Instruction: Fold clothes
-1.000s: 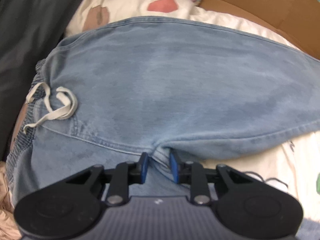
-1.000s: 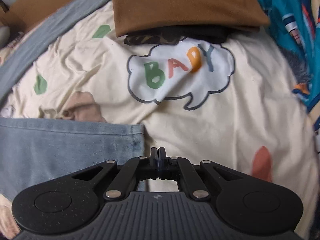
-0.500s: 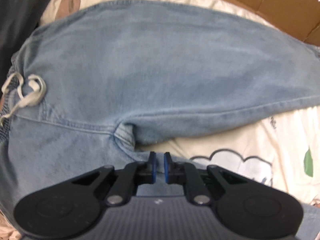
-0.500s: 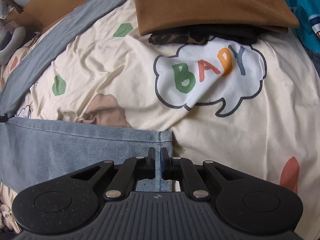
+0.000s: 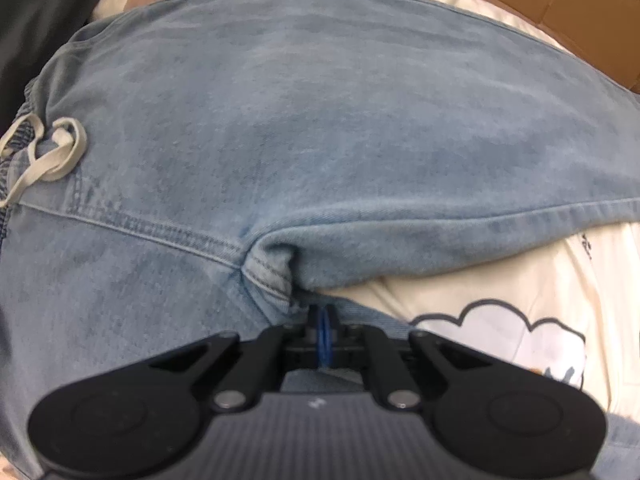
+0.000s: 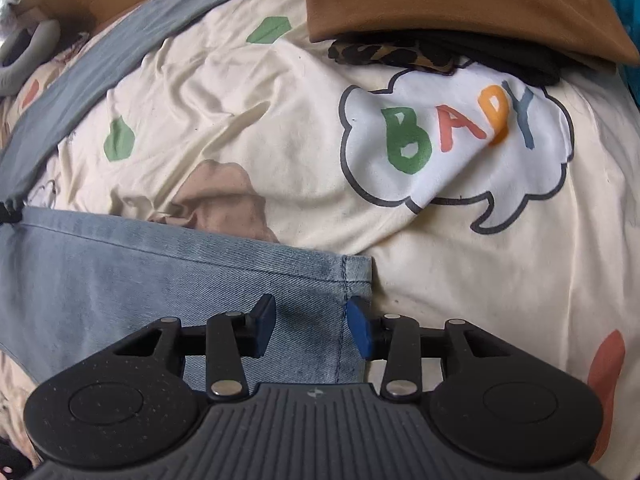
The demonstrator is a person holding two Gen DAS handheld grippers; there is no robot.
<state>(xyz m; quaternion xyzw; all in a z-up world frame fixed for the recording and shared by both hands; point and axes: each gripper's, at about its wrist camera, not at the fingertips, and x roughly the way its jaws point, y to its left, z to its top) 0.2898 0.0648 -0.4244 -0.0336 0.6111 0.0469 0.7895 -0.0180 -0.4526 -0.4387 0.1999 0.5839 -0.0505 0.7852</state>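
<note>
Light blue jeans [image 5: 320,140] with a white drawstring [image 5: 48,156] lie spread on a cream printed bedsheet [image 5: 560,280]. My left gripper [image 5: 325,320] points down at the crotch seam. Its blue pads are pressed together on the denim edge just below that seam. In the right wrist view one jeans leg [image 6: 160,280] ends in a hem [image 6: 356,276], and the other leg [image 6: 80,80] runs off to the upper left. My right gripper [image 6: 312,320] hovers over the hem corner. Its jaws are opening, with denim lying under the gap and neither pad pressing on it.
A folded brown garment [image 6: 460,0] sits on dark and leopard-print clothes [image 6: 384,54] at the far side of the sheet [image 6: 280,120]. Cardboard [image 5: 560,12] borders the bed. Dark fabric [image 5: 32,20] lies to the left, teal fabric [image 6: 628,20] to the right.
My left gripper sank toward the crotch and its jaws closed together on the denim. My right gripper moved over the leg hem and its jaws spread apart from shut.
</note>
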